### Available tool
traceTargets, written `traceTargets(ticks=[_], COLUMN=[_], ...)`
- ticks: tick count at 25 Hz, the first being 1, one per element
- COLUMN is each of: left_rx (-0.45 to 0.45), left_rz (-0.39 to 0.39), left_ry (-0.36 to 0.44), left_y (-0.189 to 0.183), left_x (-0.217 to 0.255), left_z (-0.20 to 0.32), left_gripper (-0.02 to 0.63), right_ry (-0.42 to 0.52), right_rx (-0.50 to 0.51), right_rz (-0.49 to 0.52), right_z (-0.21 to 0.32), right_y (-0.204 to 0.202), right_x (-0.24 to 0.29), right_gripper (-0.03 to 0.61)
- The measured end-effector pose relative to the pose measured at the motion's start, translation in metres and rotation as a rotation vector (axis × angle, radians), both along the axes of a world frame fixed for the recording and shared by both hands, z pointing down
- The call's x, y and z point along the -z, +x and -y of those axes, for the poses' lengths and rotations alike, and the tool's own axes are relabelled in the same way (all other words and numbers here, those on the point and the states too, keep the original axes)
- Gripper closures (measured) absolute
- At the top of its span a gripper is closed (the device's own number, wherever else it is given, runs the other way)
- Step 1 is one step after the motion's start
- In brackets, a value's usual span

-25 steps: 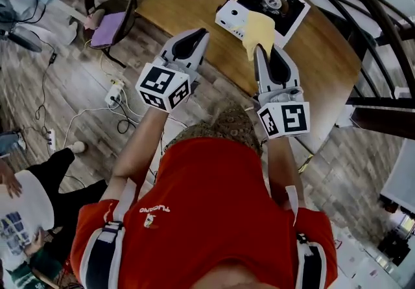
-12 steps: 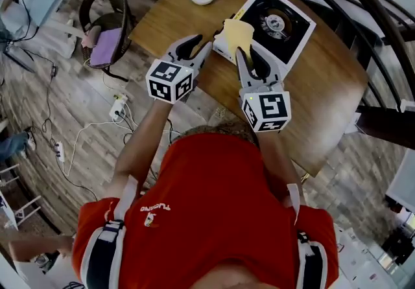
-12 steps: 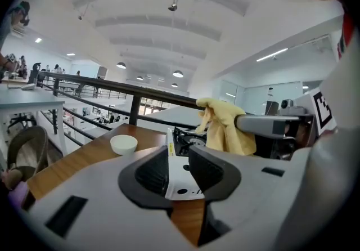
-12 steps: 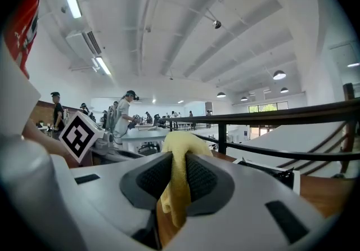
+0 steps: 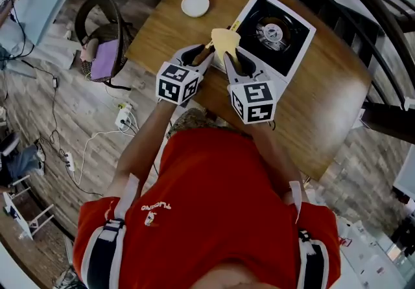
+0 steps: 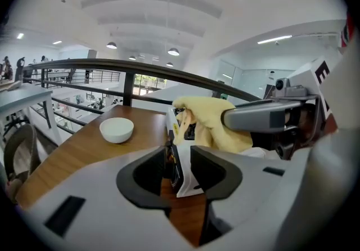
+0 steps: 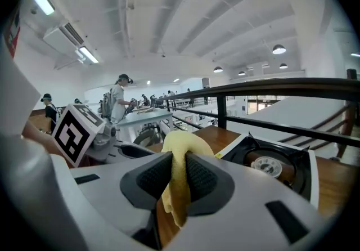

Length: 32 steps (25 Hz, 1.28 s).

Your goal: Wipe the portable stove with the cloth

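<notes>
The portable stove (image 5: pixel 279 28), white-framed with a black top and round burner, sits on the wooden table (image 5: pixel 324 100). My right gripper (image 5: pixel 228 53) is shut on a yellow cloth (image 5: pixel 224 39) and holds it over the stove's near-left corner. In the right gripper view the cloth (image 7: pixel 179 182) hangs pinched between the pads, with the stove (image 7: pixel 275 162) just ahead to the right. My left gripper (image 5: pixel 200 53) is beside it on the left, its jaws opening. In the left gripper view the left gripper (image 6: pixel 180 165) holds nothing, and the stove's white corner (image 6: pixel 184 176) shows in the gap.
A white bowl (image 5: pixel 194 4) stands on the table left of the stove. A dark railing (image 5: pixel 363 2) curves round the table's far side. On the floor to the left are a chair with a purple cushion (image 5: pixel 104 54) and loose cables (image 5: pixel 97 138).
Both grippers have moved forward and down, from the table's near edge to the stove's near-left corner. The yellow cloth travelled with the right gripper.
</notes>
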<state>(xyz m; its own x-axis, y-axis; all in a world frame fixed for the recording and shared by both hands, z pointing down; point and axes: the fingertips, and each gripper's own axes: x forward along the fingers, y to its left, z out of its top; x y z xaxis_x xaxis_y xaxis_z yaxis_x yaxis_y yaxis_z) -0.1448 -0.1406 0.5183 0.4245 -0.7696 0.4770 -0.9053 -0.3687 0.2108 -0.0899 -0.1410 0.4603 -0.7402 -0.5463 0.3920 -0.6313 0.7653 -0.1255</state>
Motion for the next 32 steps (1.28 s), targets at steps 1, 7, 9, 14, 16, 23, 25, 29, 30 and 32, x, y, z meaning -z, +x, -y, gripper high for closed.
traceTargets(ticks=[1, 7, 9, 14, 16, 23, 25, 29, 30, 32], left_rx=[-0.015, -0.107, -0.123, -0.134, -0.138, -0.143, -0.144, -0.147, -0.149, -0.154], left_rz=[0.006, 0.039, 0.037, 0.027, 0.024, 0.005, 0.002, 0.002, 0.004, 0.011], left_ry=[-0.015, -0.078, -0.091, -0.103, -0.105, -0.116, -0.124, -0.131, -0.132, -0.135], left_y=[0.001, 0.007, 0.009, 0.01, 0.01, 0.011, 0.01, 0.01, 0.011, 0.012], left_x=[-0.004, -0.021, -0.026, -0.03, -0.03, -0.032, -0.032, -0.031, -0.031, -0.031], left_z=[0.002, 0.007, 0.006, 0.003, 0.004, 0.004, 0.004, 0.004, 0.004, 0.005], left_gripper=[0.486, 0.486, 0.486, 0.486, 0.486, 0.486, 0.486, 0.486, 0.486, 0.486], right_ry=[-0.022, -0.116, -0.119, -0.124, -0.128, -0.131, -0.14, -0.155, -0.159, -0.169], right_rx=[0.001, -0.007, -0.007, -0.013, -0.024, -0.099, -0.128, -0.194, -0.213, -0.25], right_rz=[-0.02, -0.144, -0.184, -0.252, -0.27, -0.297, -0.298, -0.297, -0.296, -0.295], right_z=[0.003, 0.01, 0.01, 0.006, 0.004, -0.007, -0.011, -0.015, -0.016, -0.019], right_y=[-0.002, -0.016, -0.017, -0.011, -0.003, 0.038, 0.051, 0.083, 0.092, 0.109], right_x=[-0.006, -0.04, -0.047, -0.053, -0.055, -0.057, -0.057, -0.056, -0.057, -0.058], right_gripper=[0.493, 0.492, 0.494, 0.492, 0.494, 0.494, 0.492, 0.494, 0.494, 0.493])
